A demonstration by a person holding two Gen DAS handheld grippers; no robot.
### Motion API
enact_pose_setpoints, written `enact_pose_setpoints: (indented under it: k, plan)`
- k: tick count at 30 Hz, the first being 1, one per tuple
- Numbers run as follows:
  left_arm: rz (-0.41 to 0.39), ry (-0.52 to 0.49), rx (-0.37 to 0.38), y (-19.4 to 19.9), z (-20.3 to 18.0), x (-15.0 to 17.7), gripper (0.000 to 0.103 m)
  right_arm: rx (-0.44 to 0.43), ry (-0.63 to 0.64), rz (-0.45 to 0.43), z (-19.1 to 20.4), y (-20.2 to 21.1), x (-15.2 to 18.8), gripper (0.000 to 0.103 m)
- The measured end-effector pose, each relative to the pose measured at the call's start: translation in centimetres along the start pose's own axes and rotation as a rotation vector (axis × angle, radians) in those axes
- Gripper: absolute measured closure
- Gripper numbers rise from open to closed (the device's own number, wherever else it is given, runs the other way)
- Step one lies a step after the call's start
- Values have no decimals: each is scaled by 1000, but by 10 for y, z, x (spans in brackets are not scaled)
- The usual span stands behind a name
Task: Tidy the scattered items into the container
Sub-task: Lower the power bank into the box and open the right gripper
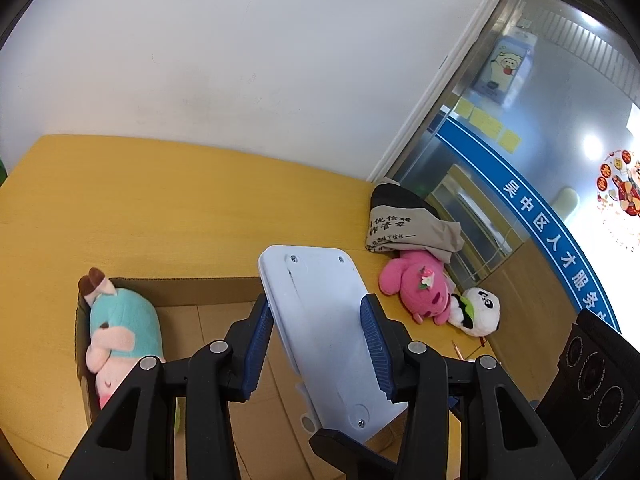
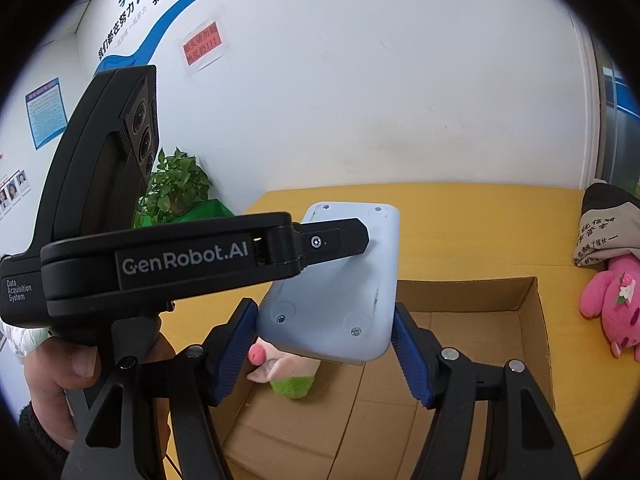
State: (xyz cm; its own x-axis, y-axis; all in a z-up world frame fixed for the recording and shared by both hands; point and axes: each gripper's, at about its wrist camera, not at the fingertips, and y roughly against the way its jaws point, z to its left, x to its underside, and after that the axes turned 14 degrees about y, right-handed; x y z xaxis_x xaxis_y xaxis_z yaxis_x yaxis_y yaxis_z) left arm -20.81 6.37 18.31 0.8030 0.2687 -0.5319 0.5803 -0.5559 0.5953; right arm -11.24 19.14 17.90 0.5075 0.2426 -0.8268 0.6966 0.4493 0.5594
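A pale grey-white flat plastic device (image 1: 320, 320) is held between both grippers above the open cardboard box (image 1: 188, 290). My left gripper (image 1: 316, 340) is shut on its sides. In the right wrist view my right gripper (image 2: 324, 344) closes on the same device (image 2: 340, 280), and the left gripper's finger (image 2: 332, 238) lies across its top. A teal and pink plush pig (image 1: 116, 332) lies in the box's left end and also shows in the right wrist view (image 2: 288, 372). A pink plush (image 1: 416, 284) and a panda plush (image 1: 480, 310) lie on the yellow table.
A folded grey cloth bag (image 1: 404, 220) lies by the glass door (image 1: 520, 140) at the table's right end. A pencil (image 1: 458, 350) lies near the panda. A potted plant (image 2: 176, 188) stands past the table's left end. The white wall is behind.
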Motion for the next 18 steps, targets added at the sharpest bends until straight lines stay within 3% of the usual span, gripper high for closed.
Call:
enact_pose_setpoints:
  k: [8,18]
  plan:
    - [61,33,-46,-64,29,-20,55,-17,-40,73,-36,-61,7,37]
    - [183,121,-119,-144,83,-3,55,-58,-118,195,-68,-135,55,37]
